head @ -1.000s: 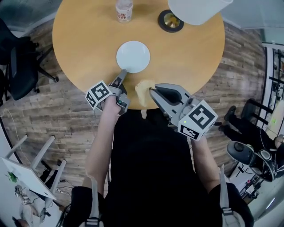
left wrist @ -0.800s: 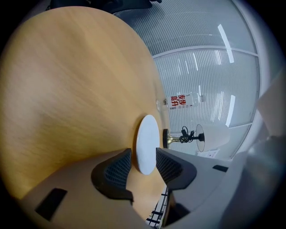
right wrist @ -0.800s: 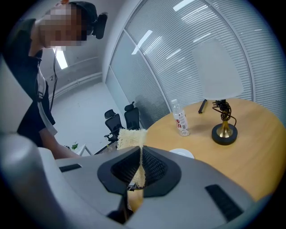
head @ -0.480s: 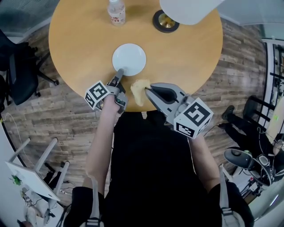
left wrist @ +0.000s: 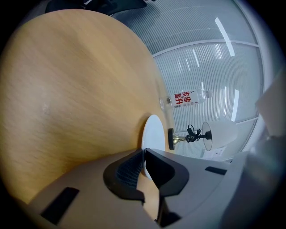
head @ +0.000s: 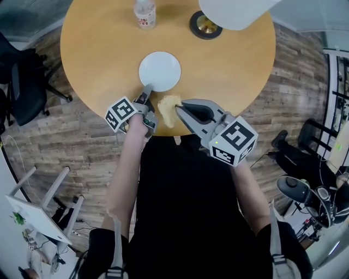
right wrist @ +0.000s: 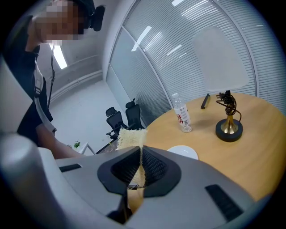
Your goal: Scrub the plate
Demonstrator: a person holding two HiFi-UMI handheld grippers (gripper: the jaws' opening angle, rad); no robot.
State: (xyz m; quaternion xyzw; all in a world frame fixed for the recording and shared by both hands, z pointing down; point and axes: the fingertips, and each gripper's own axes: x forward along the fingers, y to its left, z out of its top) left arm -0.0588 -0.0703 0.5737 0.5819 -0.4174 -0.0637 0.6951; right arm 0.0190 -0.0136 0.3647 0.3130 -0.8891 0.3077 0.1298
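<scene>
Clamped onto the rim.
Has just drawn the jaws of the left gripper (left wrist: pixel 143 152) together, from wide apart a second ago to almost touching, pinching the near rim of the white plate (head: pixel 160 71) between the pads. Has brought the sponge (head: pixel 168 109) in the right gripper (head: pixel 177 107) a touch nearer that rim.

The round wooden bench (head: pixel 229 71) carries a white plate (head: pixel 159 71) near its front edge. At the far edge stand a clear labelled bottle (head: pixel 144 13) and, to its right, a dark lamp base (head: pixel 205 24).
</scene>
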